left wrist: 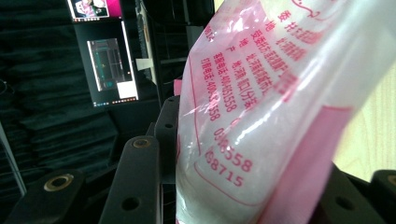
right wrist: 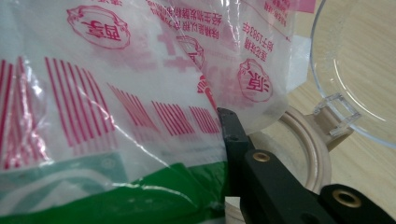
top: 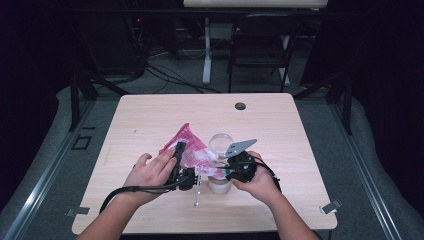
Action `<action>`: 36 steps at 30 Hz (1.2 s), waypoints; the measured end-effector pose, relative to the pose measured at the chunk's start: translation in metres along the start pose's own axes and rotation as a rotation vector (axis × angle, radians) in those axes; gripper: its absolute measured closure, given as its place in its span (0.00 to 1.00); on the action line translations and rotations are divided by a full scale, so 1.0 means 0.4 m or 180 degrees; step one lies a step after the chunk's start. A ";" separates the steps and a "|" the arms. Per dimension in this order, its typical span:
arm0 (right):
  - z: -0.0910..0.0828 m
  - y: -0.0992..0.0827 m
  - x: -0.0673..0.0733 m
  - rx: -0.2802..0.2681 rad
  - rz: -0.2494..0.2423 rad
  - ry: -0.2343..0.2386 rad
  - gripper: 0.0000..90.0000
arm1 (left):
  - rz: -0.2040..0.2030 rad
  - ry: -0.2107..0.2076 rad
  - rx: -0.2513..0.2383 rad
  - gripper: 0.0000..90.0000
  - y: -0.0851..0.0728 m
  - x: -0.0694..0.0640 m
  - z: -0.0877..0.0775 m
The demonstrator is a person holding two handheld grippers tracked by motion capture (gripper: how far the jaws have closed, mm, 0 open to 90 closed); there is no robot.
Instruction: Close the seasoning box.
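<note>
L gripper (top: 181, 161) clamped on pink-and-white printed plastic bag (top: 187, 147), held tilted above light wood table (top: 150, 120), just beside clear jar w/ hinged lid (top: 220, 165). R gripper (top: 235, 167) jaws together, pinching bag's edge over jar mouth.

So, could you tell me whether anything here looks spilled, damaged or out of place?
Nothing looks spilled or damaged. The pink-printed plastic bag is held tilted over the open clear jar, whose hinged lid is flipped back. A thin rod lies loose beside the jar.
</note>
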State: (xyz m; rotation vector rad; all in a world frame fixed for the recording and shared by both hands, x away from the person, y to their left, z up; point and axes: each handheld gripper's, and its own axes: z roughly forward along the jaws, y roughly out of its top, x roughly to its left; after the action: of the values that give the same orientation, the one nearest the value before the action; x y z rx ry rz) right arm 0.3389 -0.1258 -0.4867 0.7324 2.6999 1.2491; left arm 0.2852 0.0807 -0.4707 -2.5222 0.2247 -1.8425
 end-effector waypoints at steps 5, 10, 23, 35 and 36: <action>-0.001 0.001 0.000 -0.0015 -0.0002 -0.0012 1.00 | 0.0007 -0.0009 0.0011 0.70 -0.002 -0.001 0.001; -0.004 0.003 0.000 -0.0020 -0.0013 -0.0015 1.00 | 0.0019 0.0001 0.0014 0.70 -0.003 0.001 0.000; -0.010 0.008 0.005 -0.0038 -0.0027 -0.0019 1.00 | -0.0087 -0.0037 0.0017 0.71 -0.010 -0.006 0.004; -0.014 0.013 0.012 -0.0156 -0.0013 -0.0015 1.00 | -0.0228 -0.0104 0.0048 0.72 -0.018 -0.022 0.009; -0.014 0.014 0.012 -0.0158 -0.0013 -0.0015 1.00 | -0.0198 -0.0111 0.0080 0.72 -0.018 -0.022 0.008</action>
State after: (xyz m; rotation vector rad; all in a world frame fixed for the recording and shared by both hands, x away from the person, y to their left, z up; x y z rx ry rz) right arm 0.3354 -0.1244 -0.4784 0.7227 2.6551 1.3066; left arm 0.2866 0.0888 -0.4792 -2.5706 0.1231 -1.8086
